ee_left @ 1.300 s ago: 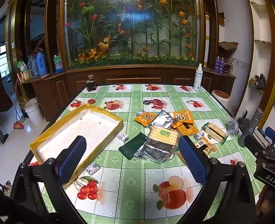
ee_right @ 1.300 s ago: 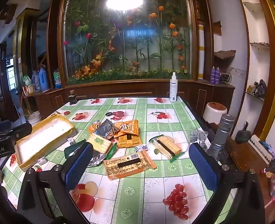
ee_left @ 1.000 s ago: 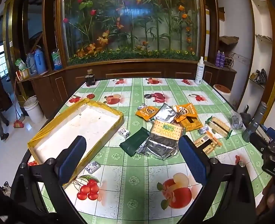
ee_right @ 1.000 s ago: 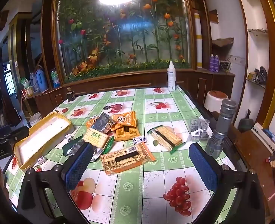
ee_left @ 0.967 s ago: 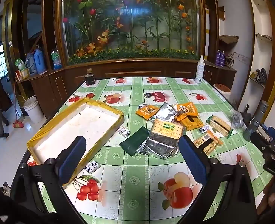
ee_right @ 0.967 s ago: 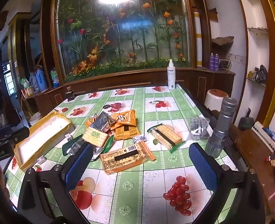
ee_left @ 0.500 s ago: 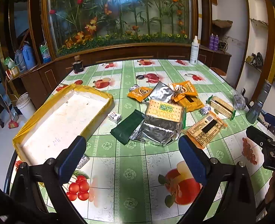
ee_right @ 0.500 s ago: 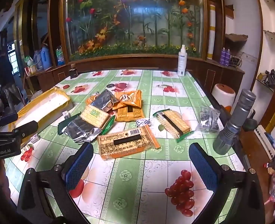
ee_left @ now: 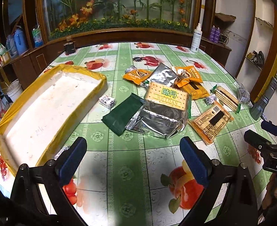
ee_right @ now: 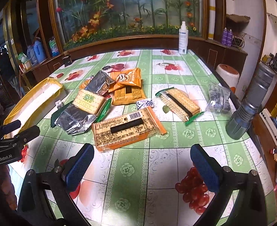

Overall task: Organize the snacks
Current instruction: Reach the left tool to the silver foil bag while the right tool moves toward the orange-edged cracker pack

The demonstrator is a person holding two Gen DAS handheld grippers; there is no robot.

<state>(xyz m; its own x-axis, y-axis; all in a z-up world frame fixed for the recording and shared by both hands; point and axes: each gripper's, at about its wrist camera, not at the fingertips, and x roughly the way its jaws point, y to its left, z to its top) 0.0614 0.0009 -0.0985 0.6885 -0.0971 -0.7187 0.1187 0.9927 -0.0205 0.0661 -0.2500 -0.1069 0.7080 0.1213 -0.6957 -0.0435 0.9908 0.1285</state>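
Both grippers hovered low over the near edge of the worktop, pointing toward the far side. The left gripper had its jaws spread wide, holding nothing, its blue pads level above the green fruit-patterned cloth. The right gripper was posed the same way, jaws wide apart and empty, just near of a snack pile.

The snacks lay loose in the middle of the worktop. A large orange cracker pack with a barcode lay nearest the right gripper. One pack labelled WEIDAN rested on top of a silver foil bag, and one dark green pouch touched that bag's left side. A second silver bag lay farther back among three orange packets. One clear-wrapped cracker pack with green ends sat to the right, apart from the pile. Several small black-and-white wrapped sweets were scattered about.

At the left stood one white tray with a yellow rim, with no snacks in it. One grey flashlight stood upright at the right edge, and one white spray bottle at the far edge.
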